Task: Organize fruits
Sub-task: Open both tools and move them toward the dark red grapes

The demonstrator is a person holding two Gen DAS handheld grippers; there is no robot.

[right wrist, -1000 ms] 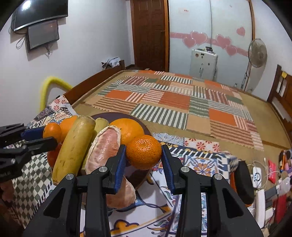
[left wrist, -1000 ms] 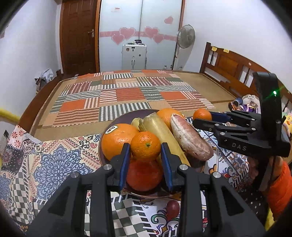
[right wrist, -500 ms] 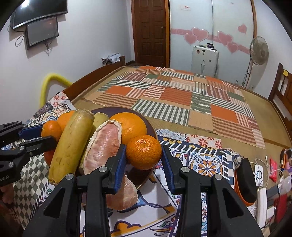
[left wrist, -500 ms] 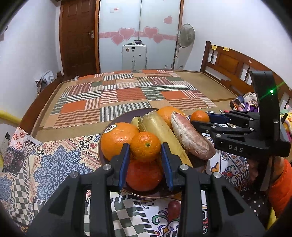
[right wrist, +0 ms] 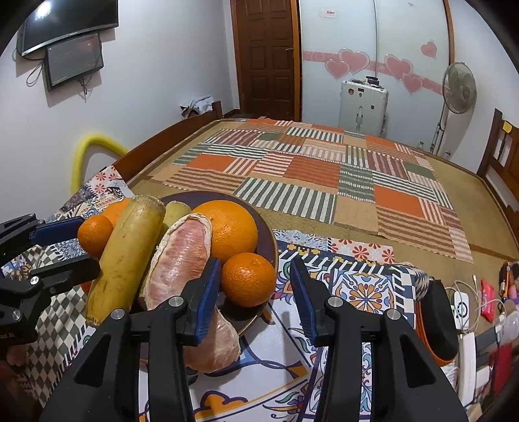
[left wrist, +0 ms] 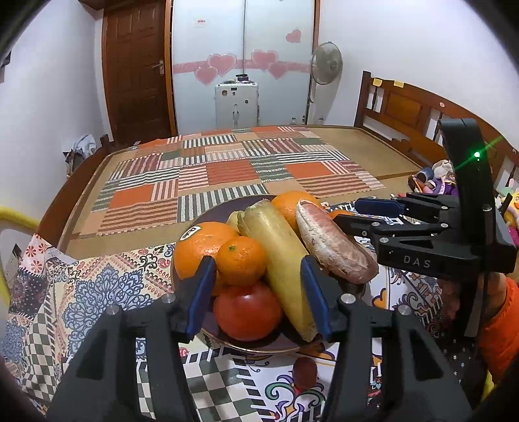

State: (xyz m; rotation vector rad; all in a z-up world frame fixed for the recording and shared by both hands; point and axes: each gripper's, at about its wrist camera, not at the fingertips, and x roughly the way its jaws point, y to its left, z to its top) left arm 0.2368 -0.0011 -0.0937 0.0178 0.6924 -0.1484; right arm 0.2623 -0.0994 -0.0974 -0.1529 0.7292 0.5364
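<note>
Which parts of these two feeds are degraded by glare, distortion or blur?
Left wrist view: a green LED on the other hand-held gripper throws a streaky flare; fisheye bends the door and darkens the corners. Right wrist view: a ceiling light glares on the TV; the clutter at right looks soft.

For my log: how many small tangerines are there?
2. One tangerine sits atop the tomato between the left gripper's open jaws; the other lies on the plate's rim between the right gripper's. More may be hidden.

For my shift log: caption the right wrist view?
Open right claw around a mandarin at the edge of a full fruit plate.
</note>
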